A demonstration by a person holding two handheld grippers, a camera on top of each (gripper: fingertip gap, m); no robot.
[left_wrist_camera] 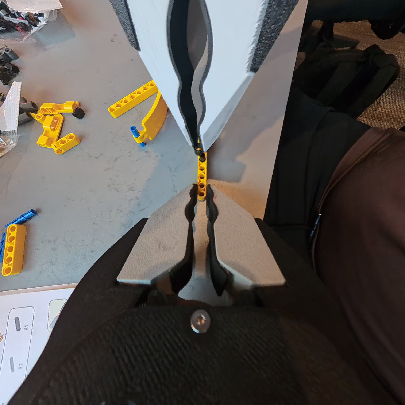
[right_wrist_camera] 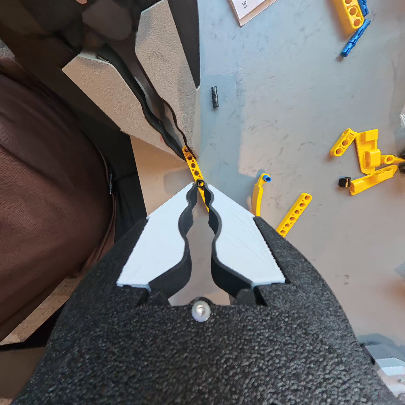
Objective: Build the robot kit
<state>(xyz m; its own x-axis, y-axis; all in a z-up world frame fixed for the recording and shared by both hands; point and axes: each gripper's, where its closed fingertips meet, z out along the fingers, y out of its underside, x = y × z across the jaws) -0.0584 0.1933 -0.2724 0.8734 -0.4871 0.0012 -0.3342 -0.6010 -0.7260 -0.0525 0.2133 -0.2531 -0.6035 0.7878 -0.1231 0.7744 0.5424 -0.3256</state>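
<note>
My left gripper [left_wrist_camera: 201, 189] is shut on the near end of a thin yellow beam with holes [left_wrist_camera: 201, 175] and holds it above the grey table [left_wrist_camera: 87, 186]. My right gripper [right_wrist_camera: 199, 185], with white fingers, faces it and is shut on a small black pin [right_wrist_camera: 199, 183] at the beam's [right_wrist_camera: 194, 167] other end. The pin [left_wrist_camera: 201, 156] sits at the last hole of the beam. In the left wrist view the right gripper [left_wrist_camera: 199, 149] comes down from the top. In the right wrist view the left gripper [right_wrist_camera: 188, 153] comes in from the upper left.
On the table lie a long yellow beam [left_wrist_camera: 133, 98], a curved yellow panel [left_wrist_camera: 155, 118] with a blue pin, a cluster of yellow pieces [left_wrist_camera: 54, 125], a thick yellow beam [left_wrist_camera: 13, 249], a loose black pin [right_wrist_camera: 215, 97] and an instruction booklet [left_wrist_camera: 22, 328]. A person's brown garment [left_wrist_camera: 361, 241] is beyond the table edge. My left and right fingertips are right by each other.
</note>
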